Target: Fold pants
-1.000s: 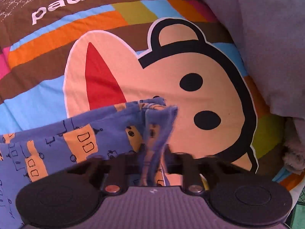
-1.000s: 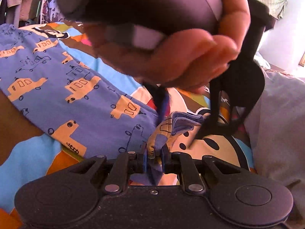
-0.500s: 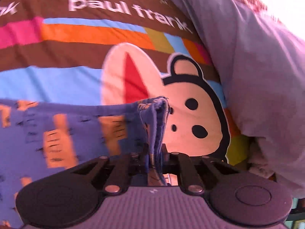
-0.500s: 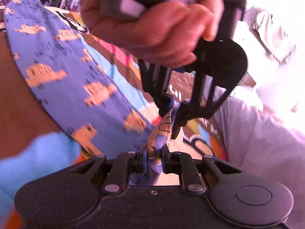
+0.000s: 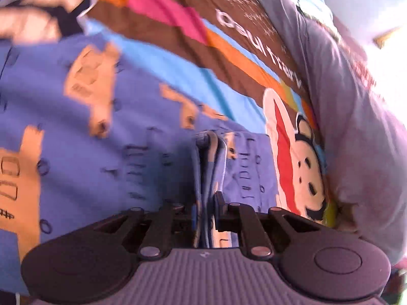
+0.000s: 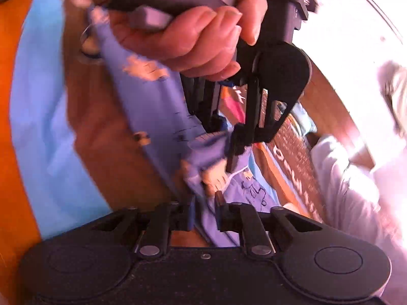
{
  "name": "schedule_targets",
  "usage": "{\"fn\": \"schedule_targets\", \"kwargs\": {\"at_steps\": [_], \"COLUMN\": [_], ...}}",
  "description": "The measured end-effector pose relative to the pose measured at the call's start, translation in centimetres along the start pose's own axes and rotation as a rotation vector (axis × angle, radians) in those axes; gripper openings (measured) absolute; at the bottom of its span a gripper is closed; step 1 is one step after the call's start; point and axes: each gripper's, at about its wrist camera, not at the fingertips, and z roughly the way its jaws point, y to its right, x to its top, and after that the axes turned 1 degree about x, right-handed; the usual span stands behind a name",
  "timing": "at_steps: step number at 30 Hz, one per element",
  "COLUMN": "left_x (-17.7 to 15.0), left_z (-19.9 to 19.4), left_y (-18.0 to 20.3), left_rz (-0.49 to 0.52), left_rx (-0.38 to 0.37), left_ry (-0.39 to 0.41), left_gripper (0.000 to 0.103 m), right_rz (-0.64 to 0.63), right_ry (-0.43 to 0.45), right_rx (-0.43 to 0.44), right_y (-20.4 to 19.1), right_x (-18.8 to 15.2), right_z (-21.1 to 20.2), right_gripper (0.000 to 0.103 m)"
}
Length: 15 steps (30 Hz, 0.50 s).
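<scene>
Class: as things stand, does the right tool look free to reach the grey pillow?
Probably not: the right tool is shut on the pants, and the left tool crowds the path toward the grey pillow.

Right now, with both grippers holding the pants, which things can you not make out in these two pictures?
- Left wrist view: the pants are cut off by the left edge and motion-blurred; the print is smeared.
- Left wrist view: the left gripper body hides the lower cloth.
- Right wrist view: the hand and left gripper cover the pants behind.
- Right wrist view: glare washes out the upper right.
</scene>
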Motion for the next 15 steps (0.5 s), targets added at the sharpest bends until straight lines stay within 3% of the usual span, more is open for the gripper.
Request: {"fn": "schedule_targets", "kwargs": {"at_steps": [3,5,10,15], "left_x": [-0.6,-0.9,-1.0,-1.1], "left_z": [0.3,0.6,0.1,0.2], "left_y": [-2.3,-3.1,-2.5,-1.8], "left_rz": [-0.019,-0.024,0.024,0.061], "left_rx": [-0.116,-0.152,-0.136,-0.113], "left_ry": [0.028,0.036,0.027,0.032], "left_gripper": [0.017,0.017,0.017,0.016], "right_rz": [-0.004,0.04,0.093,0.069], "right_ry": [-0.016,-0.036,-0.052,-0.054], "right_rx": [-0.042,-0.02,0.037,-0.004], "right_y": [-0.3,0.3,1.8,0.8], "right_x": [0.2,0.0,0.3,1.0], "right_z": [0.3,0.4,2.1,2.9], "right_gripper": [0.03,0.033,0.036,0.041]}}
